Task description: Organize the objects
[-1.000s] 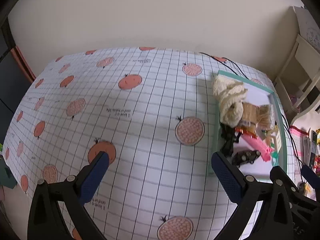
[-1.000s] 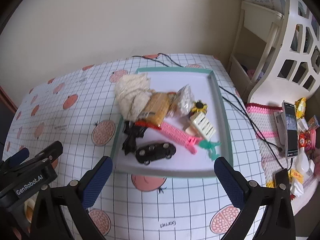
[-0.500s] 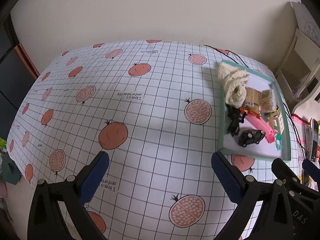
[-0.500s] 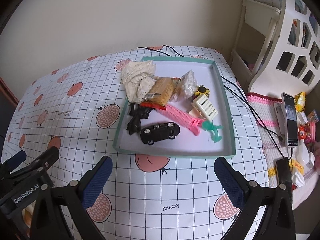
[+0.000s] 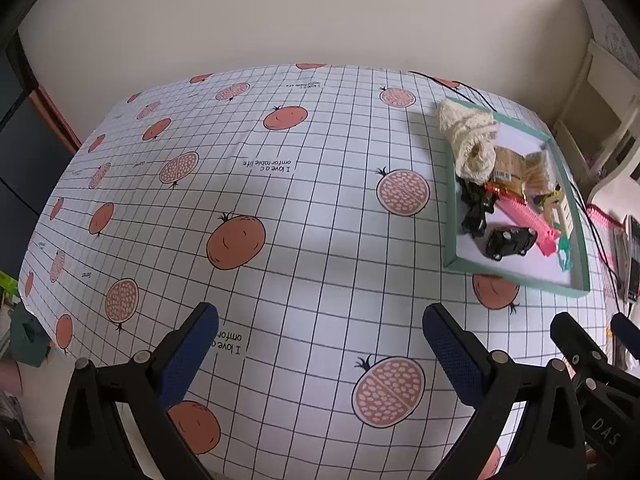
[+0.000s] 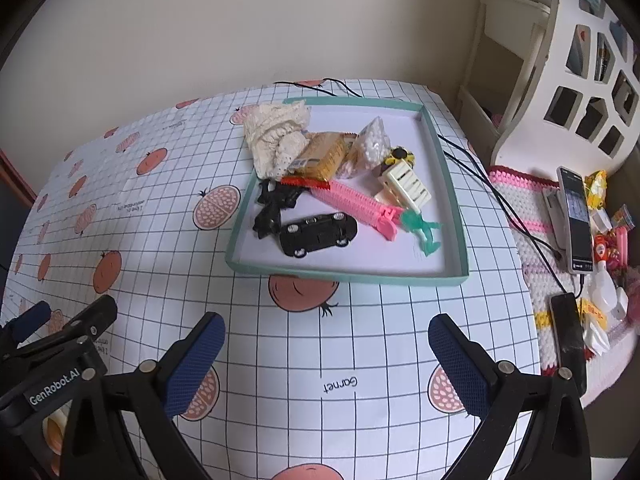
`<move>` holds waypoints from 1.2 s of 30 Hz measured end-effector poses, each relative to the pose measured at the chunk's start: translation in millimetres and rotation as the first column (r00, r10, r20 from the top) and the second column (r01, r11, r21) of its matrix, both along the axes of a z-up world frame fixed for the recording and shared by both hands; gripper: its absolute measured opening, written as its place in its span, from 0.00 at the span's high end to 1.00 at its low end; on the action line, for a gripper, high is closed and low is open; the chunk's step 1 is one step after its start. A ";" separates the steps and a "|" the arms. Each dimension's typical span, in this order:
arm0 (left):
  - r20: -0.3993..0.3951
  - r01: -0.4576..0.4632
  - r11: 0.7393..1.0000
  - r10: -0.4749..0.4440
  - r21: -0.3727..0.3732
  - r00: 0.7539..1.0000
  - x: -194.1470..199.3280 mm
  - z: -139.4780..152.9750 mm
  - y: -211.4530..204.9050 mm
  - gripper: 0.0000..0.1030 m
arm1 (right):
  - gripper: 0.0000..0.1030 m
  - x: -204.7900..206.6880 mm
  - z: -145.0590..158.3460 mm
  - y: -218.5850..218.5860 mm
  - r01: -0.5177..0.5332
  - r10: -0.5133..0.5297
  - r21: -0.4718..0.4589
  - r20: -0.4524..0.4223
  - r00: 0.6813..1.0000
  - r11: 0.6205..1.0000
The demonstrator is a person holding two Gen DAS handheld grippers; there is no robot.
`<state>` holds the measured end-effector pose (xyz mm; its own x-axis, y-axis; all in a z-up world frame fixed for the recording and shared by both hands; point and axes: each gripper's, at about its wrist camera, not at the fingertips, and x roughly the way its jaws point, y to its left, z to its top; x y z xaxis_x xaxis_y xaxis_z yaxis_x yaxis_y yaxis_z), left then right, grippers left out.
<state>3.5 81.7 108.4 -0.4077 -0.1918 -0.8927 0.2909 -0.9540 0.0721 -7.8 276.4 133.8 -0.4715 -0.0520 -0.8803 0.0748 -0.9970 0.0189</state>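
Both tongs, left gripper [image 5: 320, 344] and right gripper [image 6: 326, 346], hover open and empty short of the tray [image 6: 352, 276], whose contents appear gathered for sorting.

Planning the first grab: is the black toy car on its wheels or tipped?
Tipped on its side: the black toy car shows its wheels sideways, lying in the tray.

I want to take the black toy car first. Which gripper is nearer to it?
Right. The right gripper faces the tray holding the car; the left gripper is off to the tray's left, farther away.
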 end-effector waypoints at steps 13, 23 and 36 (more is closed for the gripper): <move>0.040 0.008 0.999 -0.006 -0.048 0.999 13.0 -6.5 -2.6 0.01 | 0.00 13.7 -4.8 5.2 0.008 -0.008 0.016 0.013 1.000 1.000; 0.064 -0.004 0.998 0.009 -0.066 0.998 14.3 -12.7 -12.9 0.01 | 0.00 14.4 -10.0 8.3 0.014 -0.014 0.029 0.023 1.000 0.999; 0.089 0.006 0.998 0.000 -0.062 0.996 10.7 -21.9 -19.7 0.01 | 0.00 7.9 -22.2 14.3 0.019 -0.021 0.049 0.046 0.999 0.999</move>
<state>14.2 62.0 86.4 -0.3281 -0.2472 -0.9117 0.2780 -0.9477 0.1569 0.1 290.7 111.5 -0.4306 0.0005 -0.9025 0.0550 -0.9981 -0.0269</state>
